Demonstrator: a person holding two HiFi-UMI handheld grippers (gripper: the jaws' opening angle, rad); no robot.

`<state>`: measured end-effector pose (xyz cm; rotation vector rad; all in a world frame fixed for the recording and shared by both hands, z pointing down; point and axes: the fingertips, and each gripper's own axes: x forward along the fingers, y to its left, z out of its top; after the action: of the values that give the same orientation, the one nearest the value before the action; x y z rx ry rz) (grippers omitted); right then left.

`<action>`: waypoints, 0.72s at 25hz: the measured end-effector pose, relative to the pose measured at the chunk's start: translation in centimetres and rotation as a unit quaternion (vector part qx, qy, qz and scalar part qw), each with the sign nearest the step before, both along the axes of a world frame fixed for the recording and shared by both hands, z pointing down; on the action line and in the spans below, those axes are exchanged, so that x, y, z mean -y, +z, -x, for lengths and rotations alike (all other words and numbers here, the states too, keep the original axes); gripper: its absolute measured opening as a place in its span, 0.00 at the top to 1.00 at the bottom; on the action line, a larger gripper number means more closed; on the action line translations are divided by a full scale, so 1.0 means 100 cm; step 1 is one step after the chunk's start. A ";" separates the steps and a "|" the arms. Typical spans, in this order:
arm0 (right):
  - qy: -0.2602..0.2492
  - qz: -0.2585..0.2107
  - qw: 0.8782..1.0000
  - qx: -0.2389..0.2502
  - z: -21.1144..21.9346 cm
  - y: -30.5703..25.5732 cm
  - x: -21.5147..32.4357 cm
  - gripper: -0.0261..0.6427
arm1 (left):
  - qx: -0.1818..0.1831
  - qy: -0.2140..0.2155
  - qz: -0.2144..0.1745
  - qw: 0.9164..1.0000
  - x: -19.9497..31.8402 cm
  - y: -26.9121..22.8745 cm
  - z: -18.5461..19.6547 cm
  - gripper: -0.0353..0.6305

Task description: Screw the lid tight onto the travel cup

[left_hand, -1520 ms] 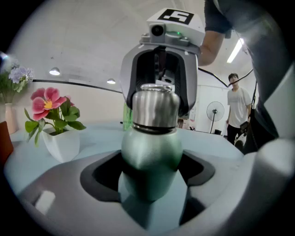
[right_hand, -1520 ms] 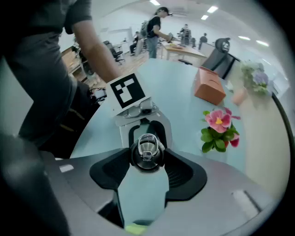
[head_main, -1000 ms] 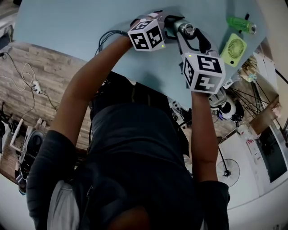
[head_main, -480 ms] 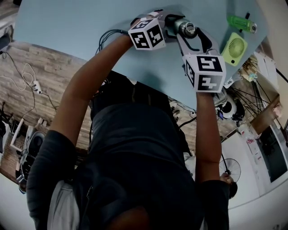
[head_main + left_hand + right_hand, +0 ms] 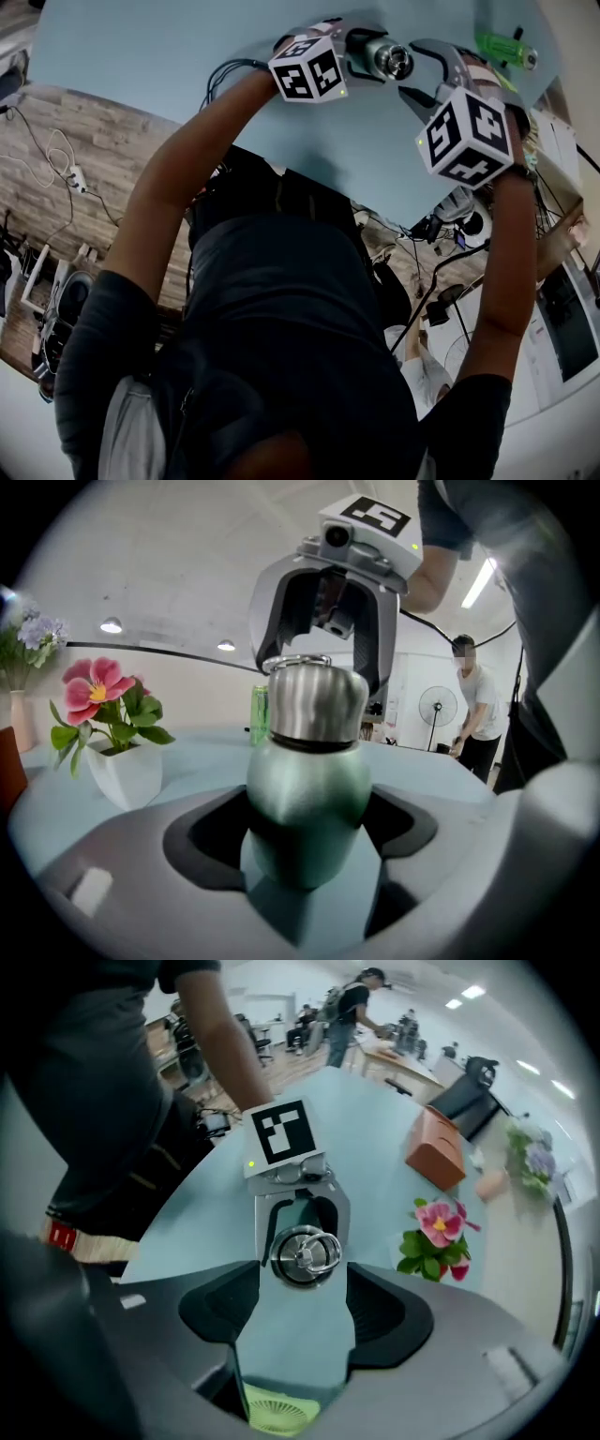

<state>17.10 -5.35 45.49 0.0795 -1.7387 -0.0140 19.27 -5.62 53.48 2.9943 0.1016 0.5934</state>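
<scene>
The green travel cup [image 5: 305, 789] stands upright on the pale blue table [image 5: 187, 56], and my left gripper [image 5: 305, 829] is shut on its body. Its steel lid [image 5: 314, 703] with a ring handle [image 5: 314, 1249] sits on the cup's neck. My right gripper [image 5: 302, 1281] points straight down over the lid [image 5: 398, 63]. Its jaws have just been opening and now stand wide, one on each side of the lid top, with the pads off it. From the head view, the right gripper [image 5: 424, 75] hangs just right of the cup [image 5: 373, 54].
A white pot of pink flowers [image 5: 127, 771] stands left of the cup, flowers [image 5: 436, 1232]. A green table fan [image 5: 277, 1415] lies under my right gripper. A green bottle [image 5: 502, 47] and an orange box [image 5: 439, 1152] lie farther off. A person [image 5: 478, 710] stands in the background.
The right gripper has rolled about its own axis and shifted right, and its jaws have spread off the lid. The left gripper and the cup have kept still.
</scene>
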 end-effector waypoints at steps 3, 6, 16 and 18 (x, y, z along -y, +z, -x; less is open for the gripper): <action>-0.067 0.016 0.998 -0.003 0.010 0.010 0.001 0.56 | 0.000 0.000 0.000 1.000 0.000 0.000 0.000 0.32; -0.087 0.026 0.996 -0.005 0.012 0.013 0.004 0.57 | 0.000 0.000 0.000 1.000 0.000 0.000 0.000 0.32; 0.171 0.002 0.982 0.082 0.016 0.007 0.013 0.58 | 0.000 0.000 -0.001 1.000 0.000 -0.001 0.000 0.32; 0.267 -0.013 0.957 0.111 0.014 0.006 0.016 0.58 | 0.001 0.000 -0.001 1.000 0.000 0.000 0.000 0.32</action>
<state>15.75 -6.97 46.10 0.5874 -1.8903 0.3832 19.25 -5.65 53.46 2.9957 0.1000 0.5959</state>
